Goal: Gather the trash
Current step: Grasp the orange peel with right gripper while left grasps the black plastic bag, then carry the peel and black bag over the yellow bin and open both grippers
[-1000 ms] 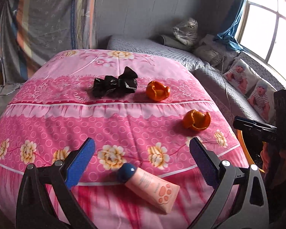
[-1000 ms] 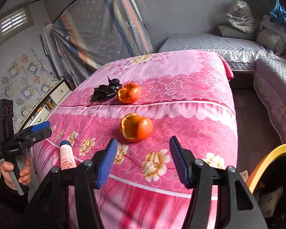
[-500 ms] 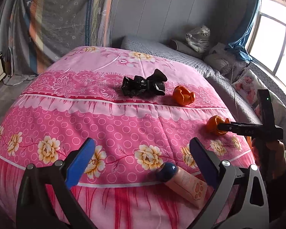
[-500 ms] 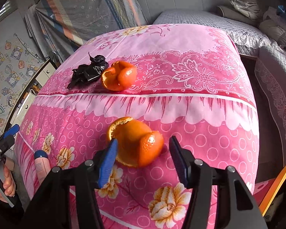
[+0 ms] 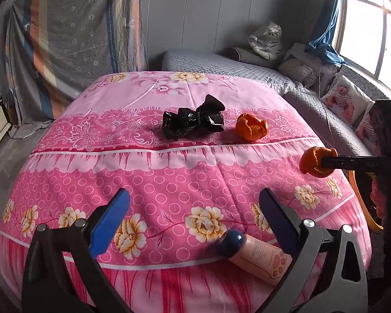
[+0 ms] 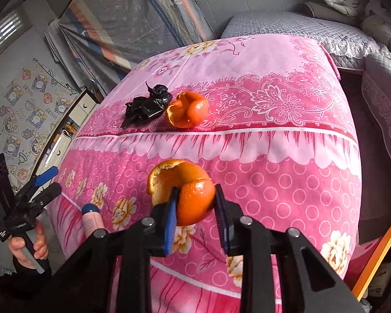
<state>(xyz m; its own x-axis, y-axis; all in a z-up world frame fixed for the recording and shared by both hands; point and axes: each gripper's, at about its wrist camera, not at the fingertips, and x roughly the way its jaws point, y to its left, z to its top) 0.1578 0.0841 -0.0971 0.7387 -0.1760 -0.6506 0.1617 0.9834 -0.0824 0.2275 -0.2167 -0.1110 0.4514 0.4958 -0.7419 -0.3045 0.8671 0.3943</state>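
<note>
My right gripper (image 6: 195, 206) is shut on the near orange peel (image 6: 187, 187), which also shows in the left wrist view (image 5: 316, 162) at the right edge of the pink bed cover (image 5: 169, 182). A second orange peel (image 5: 251, 130) (image 6: 187, 113) lies farther back beside a crumpled black plastic bag (image 5: 193, 121) (image 6: 146, 107). My left gripper (image 5: 193, 221) is open and empty above the cover's near edge, left of a pink tube with a blue cap (image 5: 258, 258) (image 6: 91, 217).
A yellow-rimmed bin (image 5: 362, 203) (image 6: 378, 255) stands to the right of the bed cover. A grey quilted sofa (image 5: 312, 104) with pillows runs along the back right. A white cabinet (image 6: 73, 120) stands at the left.
My right gripper closed on the near orange peel, which now sits between its pads. My left gripper swung left, so the tube shifted right in its view.
</note>
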